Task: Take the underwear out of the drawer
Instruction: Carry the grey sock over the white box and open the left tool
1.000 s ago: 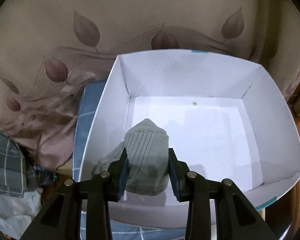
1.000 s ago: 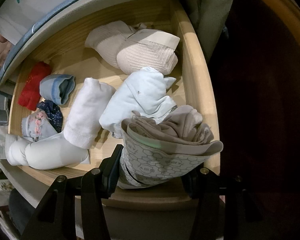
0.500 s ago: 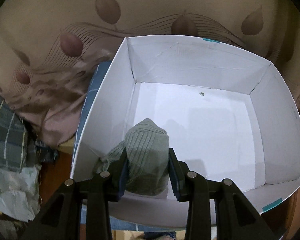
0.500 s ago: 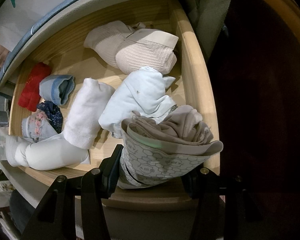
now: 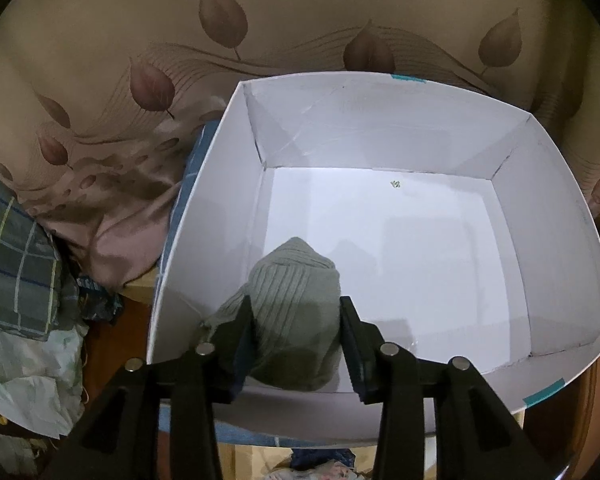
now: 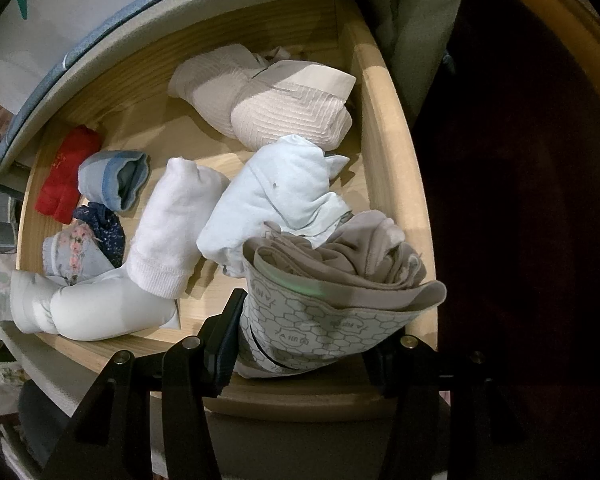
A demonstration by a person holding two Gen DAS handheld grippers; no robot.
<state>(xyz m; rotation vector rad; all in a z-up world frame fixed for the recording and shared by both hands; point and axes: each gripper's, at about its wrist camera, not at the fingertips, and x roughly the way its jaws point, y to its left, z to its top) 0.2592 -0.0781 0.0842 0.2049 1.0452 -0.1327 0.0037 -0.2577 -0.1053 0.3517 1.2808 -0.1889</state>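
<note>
Left gripper (image 5: 296,340): mine, at the lower centre of the left wrist view, pointing down into the white box. Its jaws have just been opening, with the grey-green ribbed bundle between them. The left pad looks to touch the cloth; a thin gap shows at the right pad, so I read no firm squeeze.
Grey-green ribbed bundle (image 5: 296,320): rolled underwear, at the near left of the box floor, standing between my left fingers.
White box (image 5: 560,248): open-topped, filling the centre and right of the left wrist view; a teal tape strip shows on its far rim and another on its near right corner.
Leaf-print cloth (image 5: 140,92): beige, across the upper part of the frame, behind the box.
Plaid fabric (image 5: 16,264): crumpled at the left edge.
Right gripper (image 6: 308,344): mine, at the lower centre of the right wrist view, clamped on the honeycomb-print bundle.
Honeycomb-print bundle (image 6: 332,300): taupe underwear with a printed waistband, held over the drawer's near right corner.
Wooden drawer (image 6: 396,168): pulled open, filling the centre of the frame.
Drawer contents: pale blue roll (image 6: 276,196) and white roll (image 6: 172,228) at the centre, beige quilted rolls (image 6: 276,100) above, red piece (image 6: 66,176) at the left.
</note>
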